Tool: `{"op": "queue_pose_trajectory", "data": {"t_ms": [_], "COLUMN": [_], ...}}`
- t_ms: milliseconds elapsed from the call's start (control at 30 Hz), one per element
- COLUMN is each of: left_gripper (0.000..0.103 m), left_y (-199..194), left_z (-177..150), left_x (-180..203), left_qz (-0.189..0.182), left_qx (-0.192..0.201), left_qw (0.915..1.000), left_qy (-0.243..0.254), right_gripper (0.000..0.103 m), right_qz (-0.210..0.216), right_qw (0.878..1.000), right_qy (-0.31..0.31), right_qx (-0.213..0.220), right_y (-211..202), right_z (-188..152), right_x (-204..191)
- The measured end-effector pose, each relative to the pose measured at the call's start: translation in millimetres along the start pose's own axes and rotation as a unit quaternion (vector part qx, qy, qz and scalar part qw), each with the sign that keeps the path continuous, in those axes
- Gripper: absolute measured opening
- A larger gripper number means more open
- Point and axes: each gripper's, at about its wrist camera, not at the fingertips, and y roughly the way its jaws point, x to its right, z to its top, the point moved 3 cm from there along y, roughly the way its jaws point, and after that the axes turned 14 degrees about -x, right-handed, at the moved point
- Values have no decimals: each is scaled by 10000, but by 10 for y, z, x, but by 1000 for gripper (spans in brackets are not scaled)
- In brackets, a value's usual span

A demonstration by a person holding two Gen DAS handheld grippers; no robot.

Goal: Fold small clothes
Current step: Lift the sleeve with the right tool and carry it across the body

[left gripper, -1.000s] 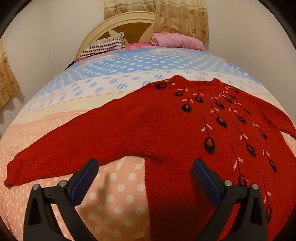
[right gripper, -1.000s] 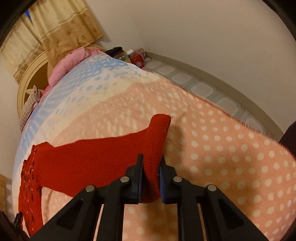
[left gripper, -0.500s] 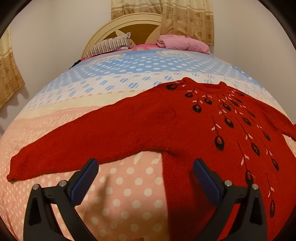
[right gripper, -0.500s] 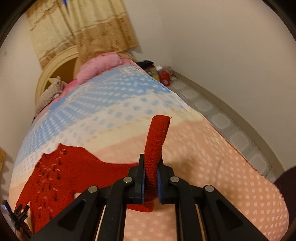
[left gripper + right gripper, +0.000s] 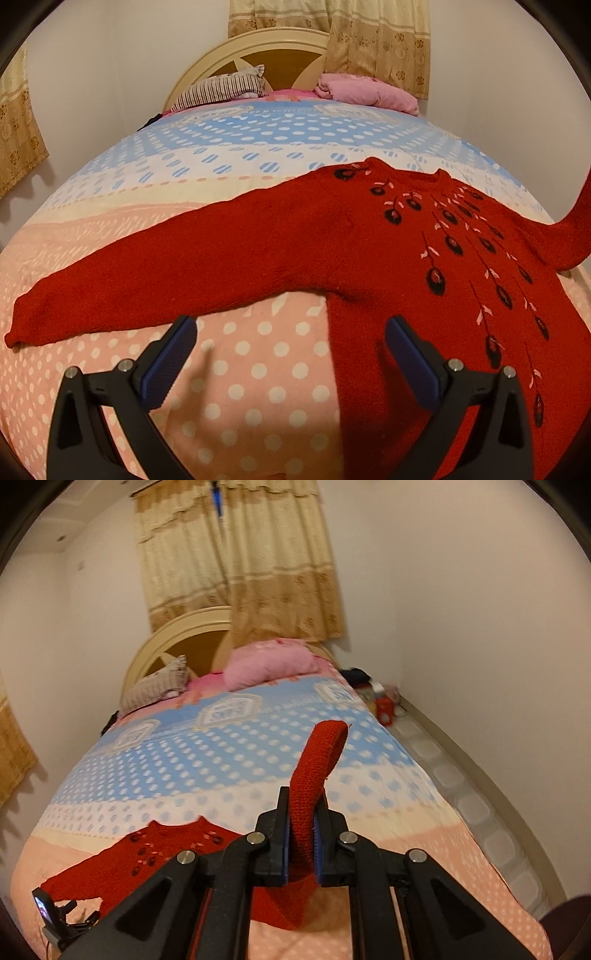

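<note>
A red knitted sweater with dark leaf motifs lies face up on the dotted bedspread. One sleeve stretches flat toward the left. My left gripper hovers open over the bedspread just below that sleeve's armpit, with nothing between its blue pads. The other sleeve rises off the bed at the right edge. In the right wrist view my right gripper is shut on that sleeve's cuff, which sticks up between the jaws high above the bed. The sweater's body lies lower left.
A striped pillow and a pink blanket lie by the headboard. Curtains hang behind. Small items sit on the tiled floor beside the bed's right edge, near the wall. The other gripper's body shows at lower left.
My right gripper has lifted the cuff from near the bedspread to high above it, and the sleeve now trails upward. The left gripper has barely shifted and stays open.
</note>
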Motion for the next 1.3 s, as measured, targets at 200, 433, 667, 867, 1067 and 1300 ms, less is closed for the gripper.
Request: {"op": "queue_pose_trajectory", "data": {"t_ms": [200, 433, 667, 867, 1067, 1300], "left_gripper": [103, 103, 103, 103, 103, 103], "left_y": [-22, -4, 6, 32, 53, 146], "left_z": [-8, -32, -73, -80, -95, -106], "left_x": [-90, -175, -204, -213, -232, -196], "left_qz": [-8, -72, -184, -184, -181, -196], "left_qx": [46, 32, 21, -32, -53, -310], "left_qw": [9999, 9998, 9997, 9996, 9994, 9991], "left_qy": [-100, -179, -185, -228, -279, -212], "right_gripper": [9, 9, 9, 9, 9, 10], "right_qz": [269, 582, 807, 1085, 1318, 1874], "right_qw": [9979, 9912, 9805, 9668, 9490, 9214], "right_qy": [-582, -1182, -1789, -2278, -2727, -2967], "right_qx": [101, 138, -37, -397, -875, -1667], "right_y": [20, 110, 365, 762, 1321, 2083], "right_z": [78, 98, -88, -429, -955, -1673], "right_x": [-696, -1481, -2205, -2766, -3304, -3716]}}
